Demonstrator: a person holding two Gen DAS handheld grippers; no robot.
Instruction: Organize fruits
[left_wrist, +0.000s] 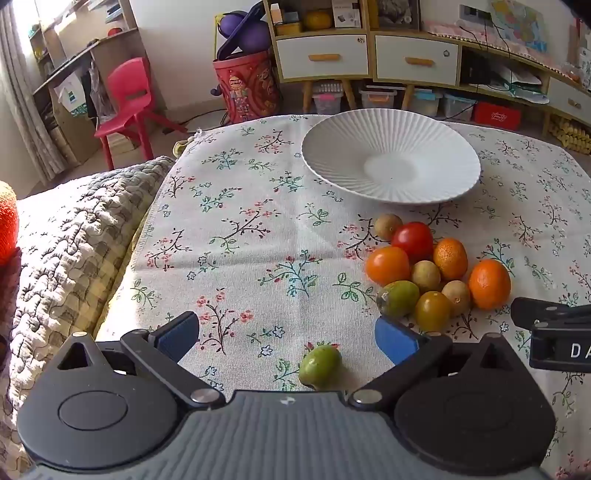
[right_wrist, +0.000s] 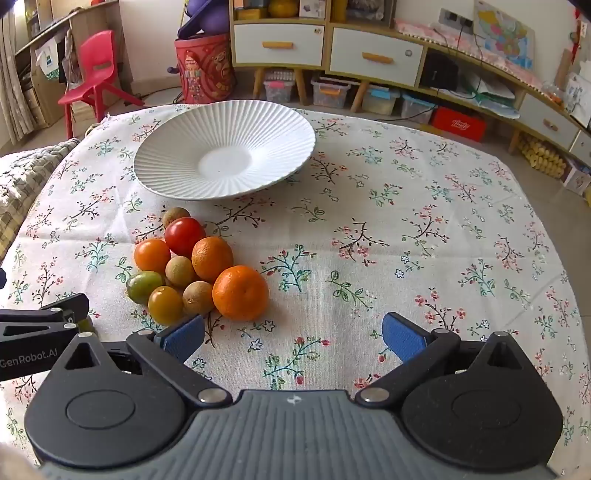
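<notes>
A white ribbed plate (left_wrist: 391, 162) (right_wrist: 225, 155) stands empty at the far side of the floral tablecloth. In front of it lies a cluster of fruits (left_wrist: 436, 273) (right_wrist: 199, 269): a red tomato (right_wrist: 184, 236), an orange tomato, two mandarins (right_wrist: 240, 292), a green fruit, a yellow tomato and brown longans. One small green fruit (left_wrist: 319, 365) lies apart, on the cloth between the wide-spread jaws of my left gripper (left_wrist: 288, 338), touching neither pad. My right gripper (right_wrist: 293, 339) is open over bare cloth, and the cluster sits just beyond its left pad (right_wrist: 183, 338).
A quilted cushion (left_wrist: 74, 258) borders the table's left edge. Beyond the far edge are a red chair (left_wrist: 129, 99), a red printed bin (left_wrist: 245, 88) and a cabinet with drawers (left_wrist: 362, 55). Each gripper's body shows at the other view's side edge.
</notes>
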